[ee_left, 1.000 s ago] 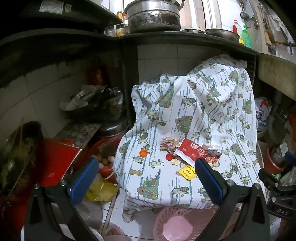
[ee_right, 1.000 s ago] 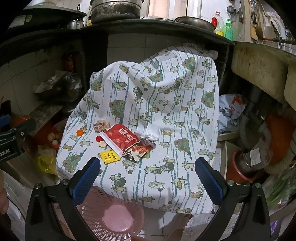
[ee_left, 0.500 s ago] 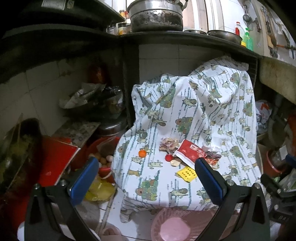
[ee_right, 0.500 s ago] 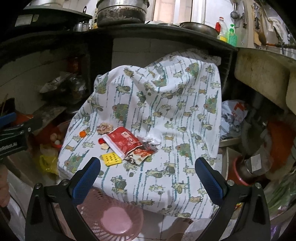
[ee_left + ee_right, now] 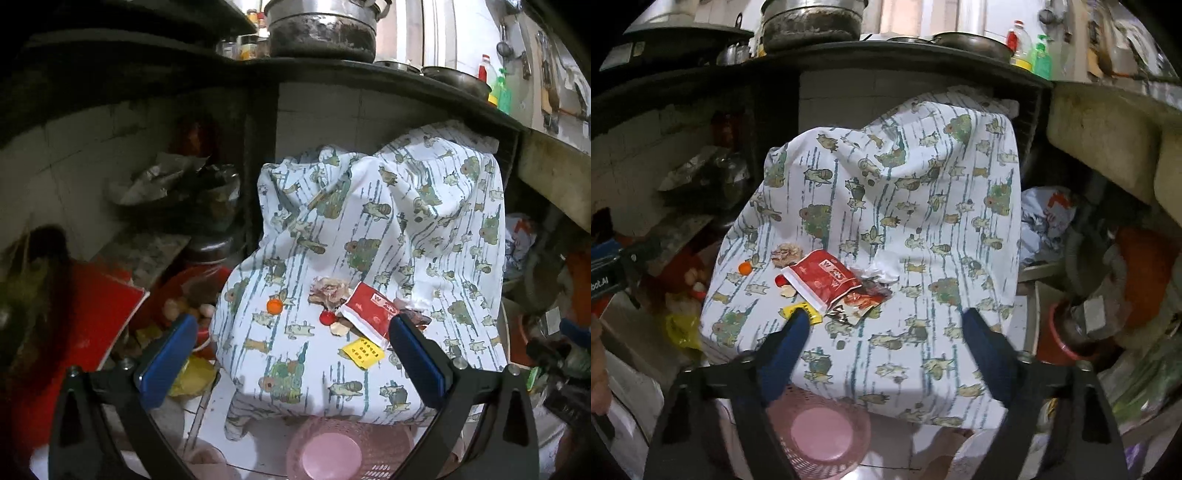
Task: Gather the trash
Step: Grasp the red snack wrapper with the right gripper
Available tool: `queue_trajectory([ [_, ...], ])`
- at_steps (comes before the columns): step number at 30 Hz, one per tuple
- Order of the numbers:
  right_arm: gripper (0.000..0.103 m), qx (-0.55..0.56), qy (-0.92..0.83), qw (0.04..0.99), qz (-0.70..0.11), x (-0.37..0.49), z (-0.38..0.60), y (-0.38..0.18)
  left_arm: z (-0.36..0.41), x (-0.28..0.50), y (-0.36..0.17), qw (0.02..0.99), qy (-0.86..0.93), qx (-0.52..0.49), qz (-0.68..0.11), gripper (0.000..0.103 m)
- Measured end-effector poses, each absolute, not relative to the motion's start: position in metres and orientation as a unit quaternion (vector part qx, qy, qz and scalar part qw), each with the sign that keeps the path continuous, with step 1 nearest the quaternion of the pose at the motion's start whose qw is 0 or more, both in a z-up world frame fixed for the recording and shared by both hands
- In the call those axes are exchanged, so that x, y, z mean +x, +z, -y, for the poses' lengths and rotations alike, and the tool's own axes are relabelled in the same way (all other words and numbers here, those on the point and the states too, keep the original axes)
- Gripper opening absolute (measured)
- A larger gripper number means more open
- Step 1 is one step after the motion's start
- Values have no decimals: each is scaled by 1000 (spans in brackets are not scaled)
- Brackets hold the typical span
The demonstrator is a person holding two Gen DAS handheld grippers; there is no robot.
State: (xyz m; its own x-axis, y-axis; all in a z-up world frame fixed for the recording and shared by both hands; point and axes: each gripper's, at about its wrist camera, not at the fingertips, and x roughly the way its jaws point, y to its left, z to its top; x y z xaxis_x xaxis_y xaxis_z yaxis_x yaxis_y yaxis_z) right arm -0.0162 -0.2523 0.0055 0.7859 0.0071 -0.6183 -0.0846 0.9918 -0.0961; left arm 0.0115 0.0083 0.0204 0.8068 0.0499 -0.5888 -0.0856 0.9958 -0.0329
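Observation:
Trash lies on a patterned cloth (image 5: 388,229) (image 5: 923,206): a red packet (image 5: 369,308) (image 5: 823,277), a yellow card (image 5: 362,352) (image 5: 803,309), a crumpled brownish wrapper (image 5: 328,290) (image 5: 786,254), a small orange ball (image 5: 274,305) (image 5: 745,267), a red cap (image 5: 327,317) and torn wrappers (image 5: 860,299). A pink basket (image 5: 347,448) (image 5: 816,432) stands on the floor below the cloth's front edge. My left gripper (image 5: 291,360) is open and empty in front of the trash. My right gripper (image 5: 886,354) is open and empty, its left fingertip (image 5: 798,325) near the yellow card.
A dark counter (image 5: 369,74) with a large pot (image 5: 321,33) runs above. Red containers (image 5: 99,317) and a yellow bag (image 5: 194,374) crowd the floor at left. A red pot (image 5: 1071,332) and plastic bags (image 5: 1049,221) sit at right under a sink (image 5: 1108,125).
Both grippers have pulled back a little and tilted down. The right gripper's jaws have narrowed somewhat and its view is blurred. The trash has not moved.

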Motion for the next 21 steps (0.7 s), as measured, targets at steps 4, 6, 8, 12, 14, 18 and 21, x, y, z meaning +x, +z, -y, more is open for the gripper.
queue_trajectory([
  [4,62,-45,20,943,-328,12,260,31,1,36,38,952,57,18,-299,103],
  [6,49,-38,22,941,-335,36,262,41,6,52,44,951,50,40,-302,103],
  [8,41,-45,25,940,-336,58,261,43,12,71,47,950,27,54,-308,102],
  [12,28,-57,32,929,-364,111,260,25,15,114,34,935,-9,31,-352,89],
  [14,27,-30,47,919,-390,135,265,12,15,134,20,923,-33,6,-383,75],
  [18,27,9,49,907,-417,169,277,-19,12,170,-23,881,-95,-61,-459,49],
  [21,27,33,29,894,-445,189,284,-40,23,196,-47,855,-117,-77,-499,49],
])
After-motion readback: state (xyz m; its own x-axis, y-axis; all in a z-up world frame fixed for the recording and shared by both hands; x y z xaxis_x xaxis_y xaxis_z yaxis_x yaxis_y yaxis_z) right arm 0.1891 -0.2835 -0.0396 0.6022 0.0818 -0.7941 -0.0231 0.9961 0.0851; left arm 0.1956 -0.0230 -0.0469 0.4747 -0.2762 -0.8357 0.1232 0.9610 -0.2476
